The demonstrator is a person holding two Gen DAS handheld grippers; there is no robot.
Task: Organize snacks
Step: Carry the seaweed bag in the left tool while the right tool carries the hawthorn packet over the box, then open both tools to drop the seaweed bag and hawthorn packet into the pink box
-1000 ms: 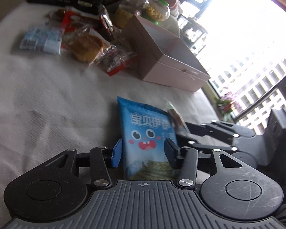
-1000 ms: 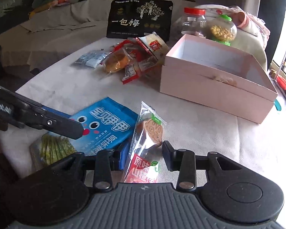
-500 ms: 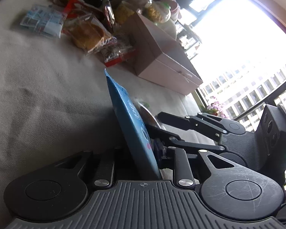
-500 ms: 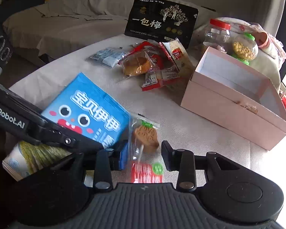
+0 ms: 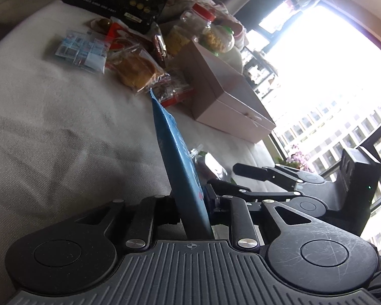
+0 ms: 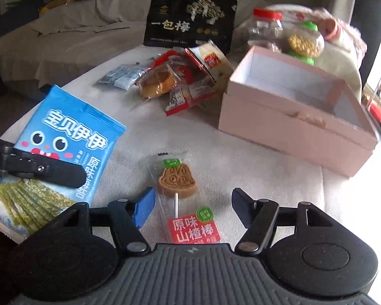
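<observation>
The left gripper (image 5: 191, 203) is closing, pinching the blue snack bag (image 5: 176, 157); the right gripper (image 6: 193, 207) is opening, the lollipop (image 6: 176, 180) lying loose between its jaws.

Seaweed bag (image 6: 63, 150): blue w/ white lettering, cartoon eyes, red mouth. Lollipop pack (image 6: 183, 198): clear, tan candy, red label. Box (image 6: 292, 117): pale pink, white inside. Plum bag (image 6: 190, 20): black w/ white lettering.

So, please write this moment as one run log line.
left gripper: closing on blue seaweed bag | right gripper: opening, lollipop pack lying between | pink box: empty
</observation>
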